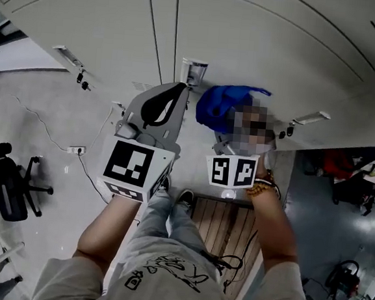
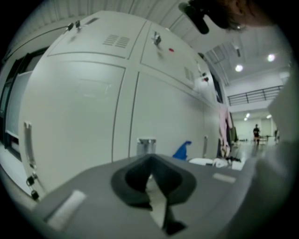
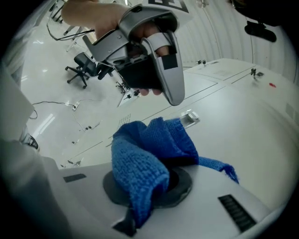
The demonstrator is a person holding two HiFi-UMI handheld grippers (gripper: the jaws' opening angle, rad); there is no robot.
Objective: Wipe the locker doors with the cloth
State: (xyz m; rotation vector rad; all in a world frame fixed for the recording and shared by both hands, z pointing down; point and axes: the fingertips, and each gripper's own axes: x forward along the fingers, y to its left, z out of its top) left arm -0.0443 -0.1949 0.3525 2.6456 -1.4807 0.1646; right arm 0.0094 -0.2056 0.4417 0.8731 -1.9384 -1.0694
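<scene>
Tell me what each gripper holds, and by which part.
The right gripper holds the blue cloth by a bunched fold; the left gripper, jaws together, holds nothing.

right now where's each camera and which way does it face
Head view: on the person's head, facing down the locker doors; arms, legs and left tool show.
Left gripper view: on the left tool, facing the doors along its shut jaws.
Right gripper view: on the right tool, facing the doors past its blue cloth; left hand shows.
Shared: the cloth is in all three.
</scene>
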